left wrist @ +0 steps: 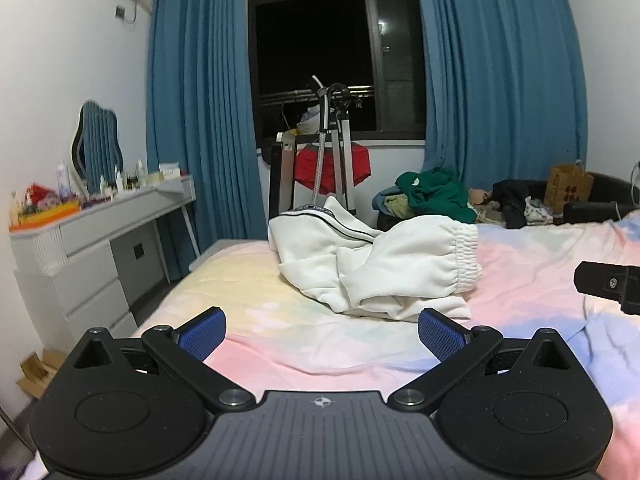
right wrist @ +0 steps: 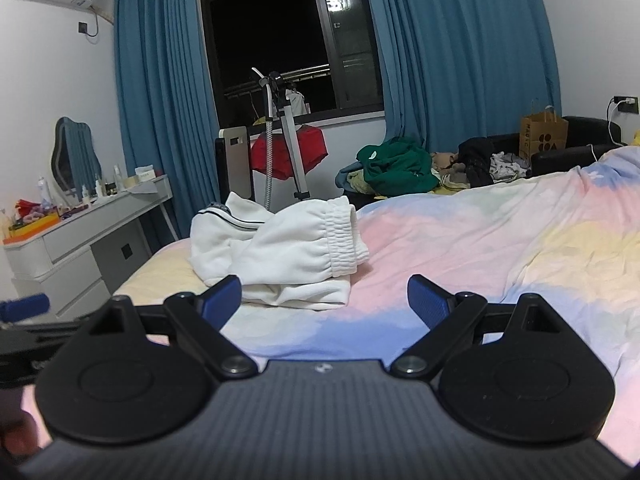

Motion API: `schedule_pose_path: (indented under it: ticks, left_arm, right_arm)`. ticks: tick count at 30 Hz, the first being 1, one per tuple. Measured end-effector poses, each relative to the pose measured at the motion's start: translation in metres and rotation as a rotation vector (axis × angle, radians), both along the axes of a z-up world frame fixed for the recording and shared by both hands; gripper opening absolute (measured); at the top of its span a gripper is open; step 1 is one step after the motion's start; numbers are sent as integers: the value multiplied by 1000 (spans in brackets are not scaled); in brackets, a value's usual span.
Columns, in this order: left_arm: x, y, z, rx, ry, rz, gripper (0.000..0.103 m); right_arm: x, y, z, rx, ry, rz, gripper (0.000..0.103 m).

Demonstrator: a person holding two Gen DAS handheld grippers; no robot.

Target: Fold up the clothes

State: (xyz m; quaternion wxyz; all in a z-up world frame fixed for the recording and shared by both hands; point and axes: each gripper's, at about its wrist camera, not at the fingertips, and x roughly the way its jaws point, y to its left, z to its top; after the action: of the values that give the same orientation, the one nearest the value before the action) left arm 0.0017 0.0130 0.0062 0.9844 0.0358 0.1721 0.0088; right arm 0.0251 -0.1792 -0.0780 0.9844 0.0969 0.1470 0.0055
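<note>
Bare bedsheet [left wrist: 320, 352] lies open ahead of the left gripper [left wrist: 322, 330] and right gripper [right wrist: 324, 302], both spread wide. White garment [left wrist: 376, 264] blocks 12 o'clock; dresser [left wrist: 80, 256] bounds 9 o'clock; clothes pile [right wrist: 396, 170] beyond at 1 o'clock.

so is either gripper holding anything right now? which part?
Nothing held. The left gripper and the right gripper are both open, fingers apart over the bed sheet. The white sweatpants lie crumpled ahead, untouched.
</note>
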Motion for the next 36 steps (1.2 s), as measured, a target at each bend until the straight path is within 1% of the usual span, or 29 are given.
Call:
schedule_pose_path:
  ticks: [5,8,10,12,15,16,20,23,27,29,32,36]
  left_arm:
    - [0,12,0,-29,14,33,103]
    - [-1,16,2,-46,18,39,103]
    - [-3,16,1,-43,13,42,103]
    - [-7,16,-1,-52,2,18,103]
    - [-14,18,-7,-100,-28,-37,103]
    - [-15,17,-9,-99,-35,-44,103]
    - [-16,8,-20,-37,-64,-44,103]
    - [-13,3,-29,-35,-75,-46,103]
    - [-9,-3,-42,-37,-87,-47,103]
    - [-2,-6,-48,-47,-53,-58,103]
    - [11,-13,-55,-60,-26,-92,103]
    - [44,-32,-61,-50,36,-94,103]
  right_arm:
    - [-3,5,14,1,13,-18,91]
    - [-3,7,16,21,18,-11,91]
    - [-4,7,16,25,10,-5,91]
    - [-6,5,14,28,4,-1,91]
    - [-7,0,10,38,-8,-2,91]
    - [-6,-2,8,41,-7,-6,91]
    - [-1,-12,-2,58,1,-25,91]
    - [2,-19,-9,60,7,-28,91]
    - [3,-23,-18,-2,4,-45,91]
    - [4,-28,-21,5,17,-51,91]
    - [7,-36,-22,64,35,-56,91]
    - [7,-44,-25,54,46,-102,91]
